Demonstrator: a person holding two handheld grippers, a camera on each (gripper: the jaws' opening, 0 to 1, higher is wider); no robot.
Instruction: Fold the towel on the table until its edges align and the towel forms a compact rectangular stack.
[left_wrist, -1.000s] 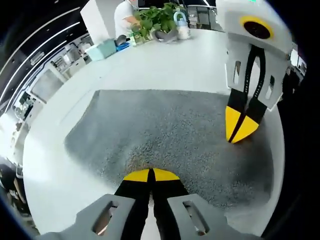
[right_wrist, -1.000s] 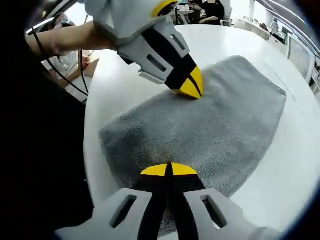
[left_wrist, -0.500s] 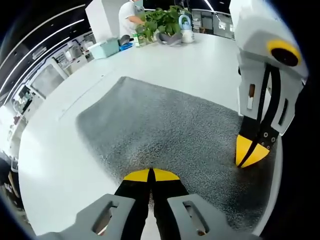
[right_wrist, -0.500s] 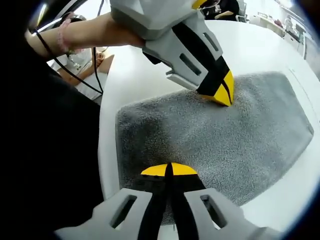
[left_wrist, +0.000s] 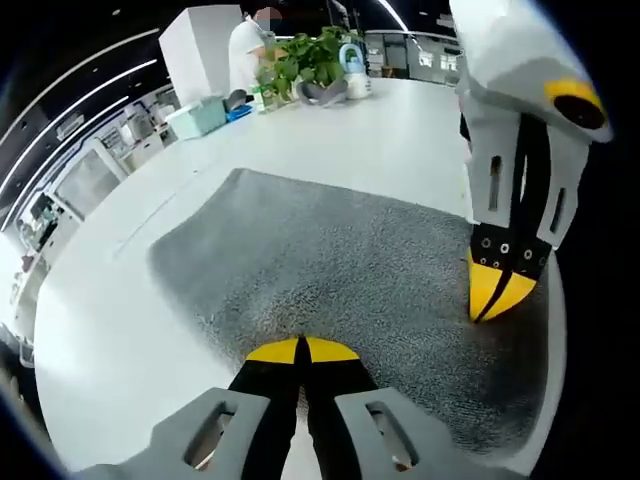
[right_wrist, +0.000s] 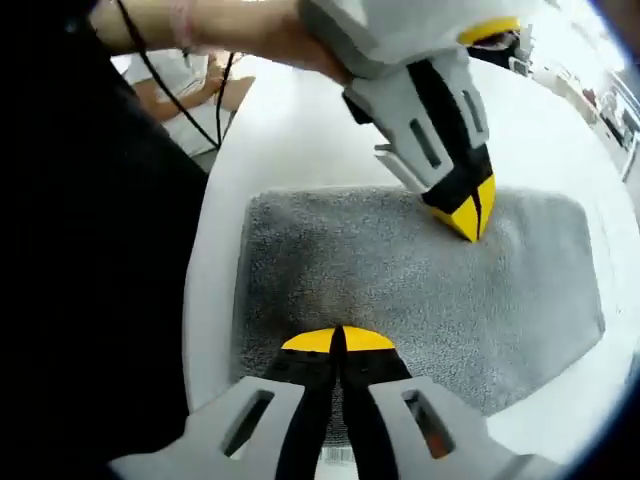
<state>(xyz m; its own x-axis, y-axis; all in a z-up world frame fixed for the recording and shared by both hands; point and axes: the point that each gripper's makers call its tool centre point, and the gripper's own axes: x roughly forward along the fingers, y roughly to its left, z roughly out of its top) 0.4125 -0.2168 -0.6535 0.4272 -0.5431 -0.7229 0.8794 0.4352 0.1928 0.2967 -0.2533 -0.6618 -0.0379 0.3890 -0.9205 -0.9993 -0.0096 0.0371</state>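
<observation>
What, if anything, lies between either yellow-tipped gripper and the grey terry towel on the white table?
Nothing visible does: the left gripper and the right gripper both sit with jaws closed directly on the grey terry towel.

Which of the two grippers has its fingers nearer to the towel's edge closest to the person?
The right gripper; the left gripper is further in on the towel.

No text, label, brand, number or sign can be read in either view. The grey terry towel (left_wrist: 330, 270) carries no visible tag or print, and the white surface (left_wrist: 330, 130) around it is unmarked. The small items beyond the towel's far edge, beside the green potted plant (left_wrist: 305, 60), are too small and blurred to show any lettering. A pale strip just below the towel's near edge in the right gripper view is too blurred to read.
</observation>
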